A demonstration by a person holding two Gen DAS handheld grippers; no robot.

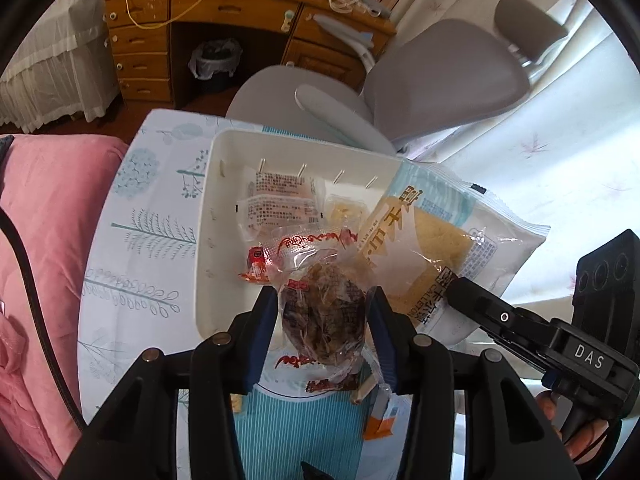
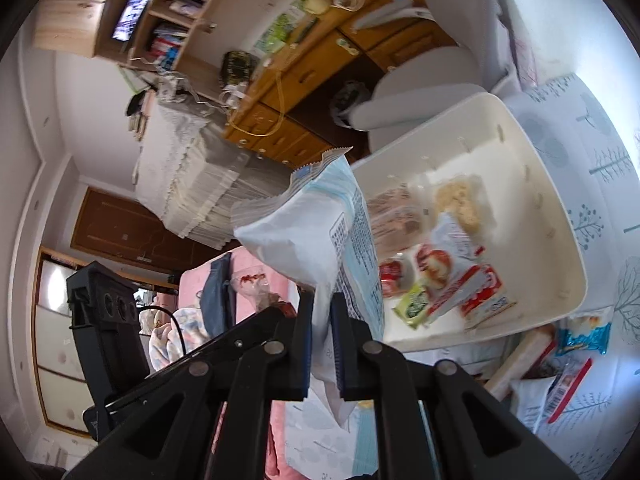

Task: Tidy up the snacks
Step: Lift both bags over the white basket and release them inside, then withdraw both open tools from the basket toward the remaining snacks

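Note:
My left gripper (image 1: 323, 308) is shut on a clear packet of brown dried snack (image 1: 324, 320) and holds it over the near edge of the white plastic bin (image 1: 224, 148). My right gripper (image 2: 321, 312) is shut on a large pale blue and white cake bag (image 2: 316, 232), lifted above the bin's left side; the bag also shows in the left wrist view (image 1: 436, 248), with the right gripper (image 1: 460, 292) at its lower corner. The bin (image 2: 560, 208) holds several small wrapped snacks (image 2: 452, 280).
The bin stands on a table with a white and blue tree-print cloth (image 1: 152, 240). More loose snack packets (image 2: 560, 360) lie on the cloth beside the bin. A grey office chair (image 1: 420, 88) and a wooden desk (image 1: 224, 12) stand behind. A pink cushion (image 1: 48, 240) lies left.

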